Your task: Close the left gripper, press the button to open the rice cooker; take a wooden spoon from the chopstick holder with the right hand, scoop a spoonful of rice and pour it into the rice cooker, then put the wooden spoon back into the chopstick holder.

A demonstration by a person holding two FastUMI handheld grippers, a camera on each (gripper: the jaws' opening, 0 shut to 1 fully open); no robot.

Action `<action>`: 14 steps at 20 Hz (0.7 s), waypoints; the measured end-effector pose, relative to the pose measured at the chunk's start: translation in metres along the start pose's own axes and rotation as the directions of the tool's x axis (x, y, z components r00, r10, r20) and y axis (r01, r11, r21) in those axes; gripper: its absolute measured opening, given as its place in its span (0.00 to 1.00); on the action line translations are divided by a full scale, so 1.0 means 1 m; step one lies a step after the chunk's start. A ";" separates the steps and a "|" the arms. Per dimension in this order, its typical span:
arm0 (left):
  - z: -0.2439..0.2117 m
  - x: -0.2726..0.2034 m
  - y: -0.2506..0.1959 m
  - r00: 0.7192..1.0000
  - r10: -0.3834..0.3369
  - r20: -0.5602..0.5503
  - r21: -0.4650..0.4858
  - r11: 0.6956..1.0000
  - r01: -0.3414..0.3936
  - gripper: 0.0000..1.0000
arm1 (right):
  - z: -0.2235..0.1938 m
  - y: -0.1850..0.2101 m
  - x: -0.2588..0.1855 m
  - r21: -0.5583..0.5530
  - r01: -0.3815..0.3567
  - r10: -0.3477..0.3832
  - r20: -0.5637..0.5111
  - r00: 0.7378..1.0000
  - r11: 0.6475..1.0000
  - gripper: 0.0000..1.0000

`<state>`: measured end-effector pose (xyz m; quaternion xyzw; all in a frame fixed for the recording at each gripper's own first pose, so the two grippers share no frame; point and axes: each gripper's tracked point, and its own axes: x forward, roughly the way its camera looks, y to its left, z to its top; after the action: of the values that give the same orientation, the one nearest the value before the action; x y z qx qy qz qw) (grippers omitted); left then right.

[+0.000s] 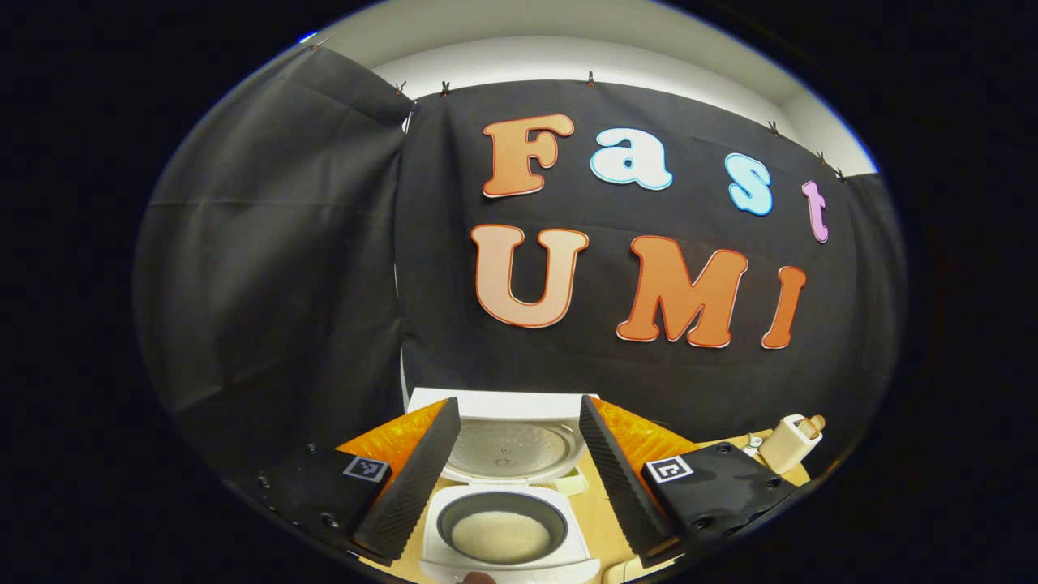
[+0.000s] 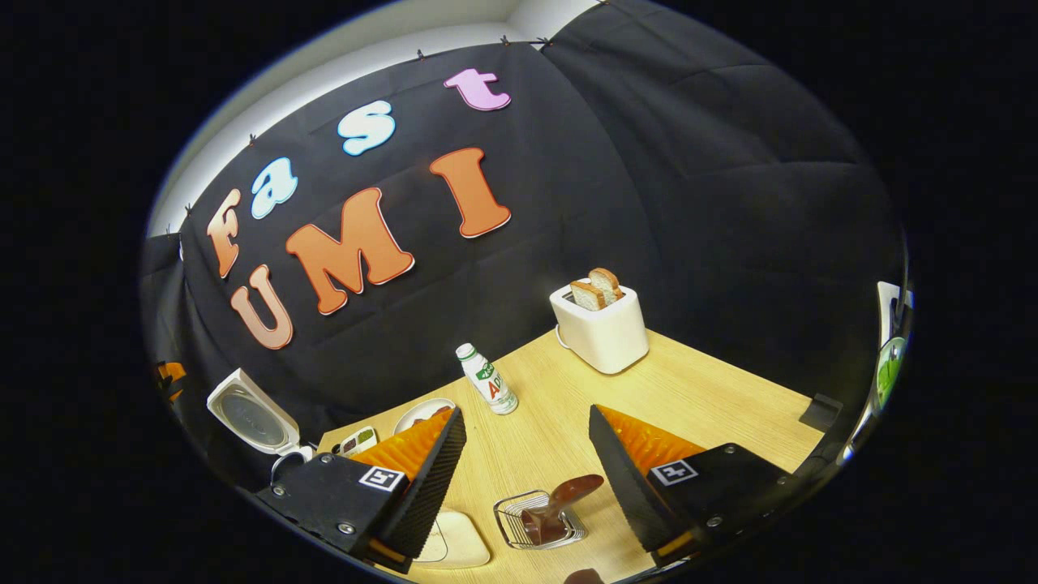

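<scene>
Left gripper (image 1: 519, 478) jaws apart over open rice cooker (image 1: 503, 527), right gripper (image 2: 527, 478) jaws apart above wooden spoon (image 2: 559, 507) in chopstick holder (image 2: 519, 527), toaster (image 2: 604, 332) at far tabletop (image 2: 714, 389) edge

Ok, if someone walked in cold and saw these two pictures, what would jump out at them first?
Probably the rice cooker between the left gripper's open fingers in the left gripper view, its lid raised and white rice in the pot. In the right gripper view, a white toaster with two bread slices stands at the table's far side, and a dark wooden spoon rests in a wire holder between the right gripper's open fingers.
</scene>
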<state>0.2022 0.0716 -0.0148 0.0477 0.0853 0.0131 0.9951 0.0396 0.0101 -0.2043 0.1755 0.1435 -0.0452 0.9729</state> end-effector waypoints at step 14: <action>-0.003 0.132 -0.003 0.987 -0.008 -0.163 -0.002 1.000 0.008 0.99 | -0.023 -0.044 -0.025 0.167 0.100 -0.098 -0.019 0.995 0.981 0.95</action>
<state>0.3321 0.0733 -0.0406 0.0457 0.1667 0.0128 0.9849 0.0038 -0.0216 -0.2318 0.2498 0.1530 -0.1046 0.9504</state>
